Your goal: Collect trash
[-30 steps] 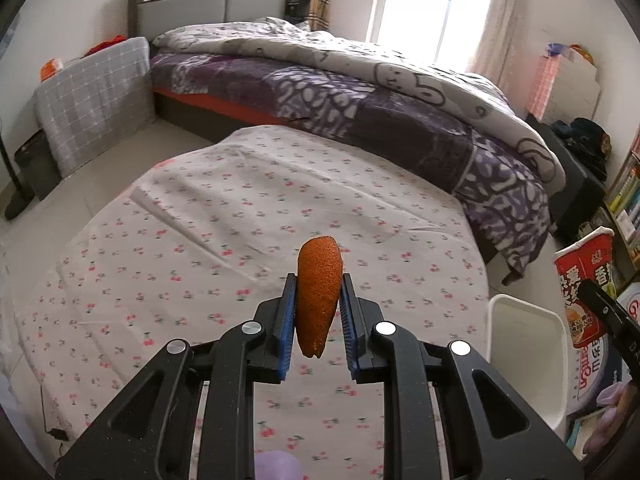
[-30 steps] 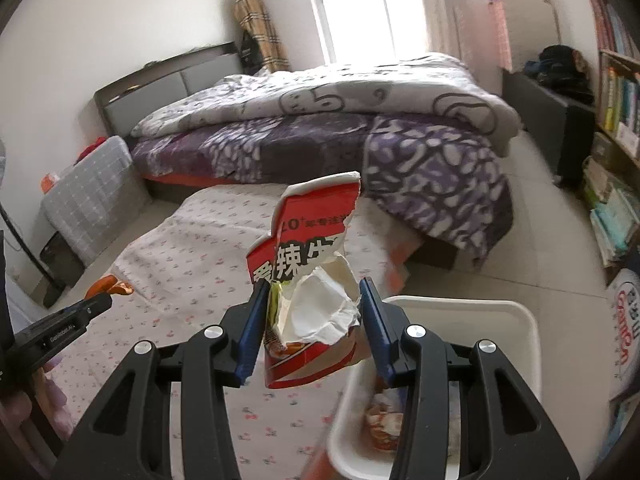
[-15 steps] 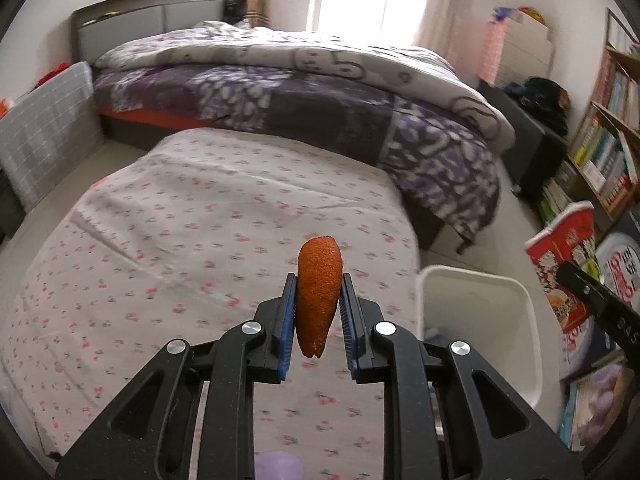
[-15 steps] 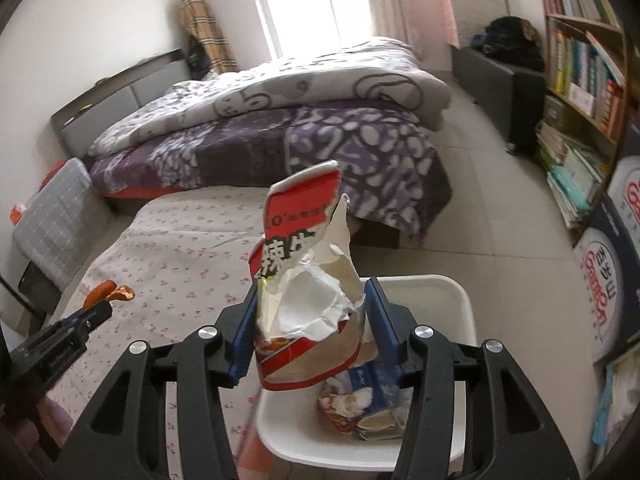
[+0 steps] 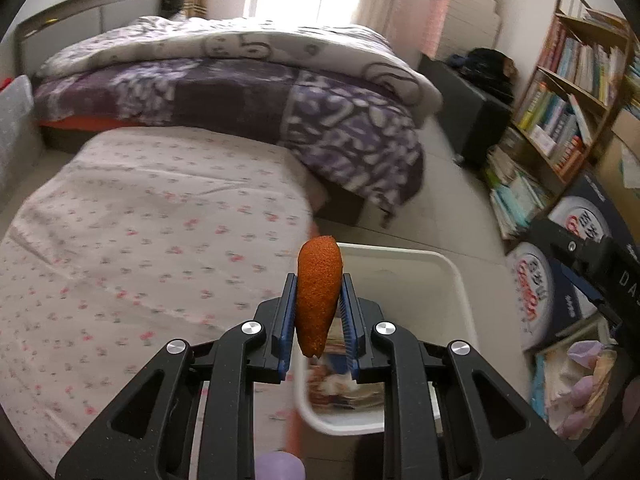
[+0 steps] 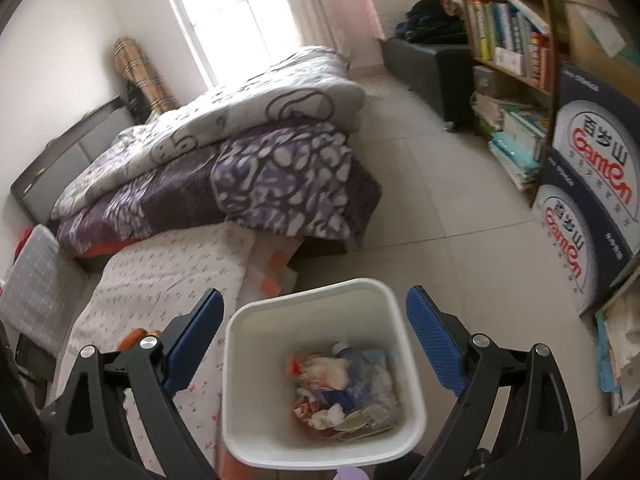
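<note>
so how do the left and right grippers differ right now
The left gripper is shut on an orange peel, while the right gripper is wide open and holds nothing. The left gripper sits by the near rim of the white bin, its peel not yet dropped; the right gripper hangs directly over the white bin, whose trash shows between its fingers. Both have black frames with blue pads.
</note>
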Tool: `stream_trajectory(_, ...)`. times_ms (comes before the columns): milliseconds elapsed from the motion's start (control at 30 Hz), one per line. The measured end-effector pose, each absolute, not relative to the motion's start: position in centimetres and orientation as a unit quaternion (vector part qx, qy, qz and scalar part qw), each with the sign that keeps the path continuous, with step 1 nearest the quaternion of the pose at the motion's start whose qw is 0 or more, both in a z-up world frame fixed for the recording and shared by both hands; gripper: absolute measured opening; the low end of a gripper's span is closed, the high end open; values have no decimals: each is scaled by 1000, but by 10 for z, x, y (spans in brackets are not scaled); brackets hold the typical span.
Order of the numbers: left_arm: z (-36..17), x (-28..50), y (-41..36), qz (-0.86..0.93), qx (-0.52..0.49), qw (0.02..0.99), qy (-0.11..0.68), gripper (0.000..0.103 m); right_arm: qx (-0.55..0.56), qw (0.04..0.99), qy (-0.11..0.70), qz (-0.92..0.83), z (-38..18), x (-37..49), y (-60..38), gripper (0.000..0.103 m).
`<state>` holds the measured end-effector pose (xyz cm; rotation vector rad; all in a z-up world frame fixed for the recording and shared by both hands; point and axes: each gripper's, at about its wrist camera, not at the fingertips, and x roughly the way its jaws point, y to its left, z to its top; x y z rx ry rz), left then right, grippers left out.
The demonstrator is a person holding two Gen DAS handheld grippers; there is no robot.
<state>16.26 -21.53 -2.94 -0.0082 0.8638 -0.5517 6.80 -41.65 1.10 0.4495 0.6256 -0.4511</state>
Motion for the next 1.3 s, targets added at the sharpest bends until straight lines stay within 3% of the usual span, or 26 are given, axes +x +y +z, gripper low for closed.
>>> stream_trajectory(100,-33,160,-234,-295,-8,857,423,22,210,904,291,-233,16,58,-423,90)
stream_trajectory(133,-33,160,-239,-306,-11,851,425,28,205,905,287,-238,18,55,-425,92)
stream_trajectory(167,-34,160,-243,-314,-13,847,428,41,202,906,284,-241,20,53,-426,92)
stream_trajectory(233,-35,158,-251,-322,-14,844,428,59,195,908,274,-251,25,47,-429,93)
stream_trajectory(533,-38,148,-254,-301,27,855,421,74,140,915,254,-281,43,37,-425,96)
stream_trajectory(733,-20,131,-228,-261,55,886,379,92,102,920,257,-276,50,31,-400,96)
stream_trajectory(1033,11,85,-181,-178,97,944,259,96,105,918,249,-290,31,-3,-359,96)
stream_trajectory(1300,9,69,-143,-137,69,955,254,96,102,931,226,-267,23,-10,-325,96)
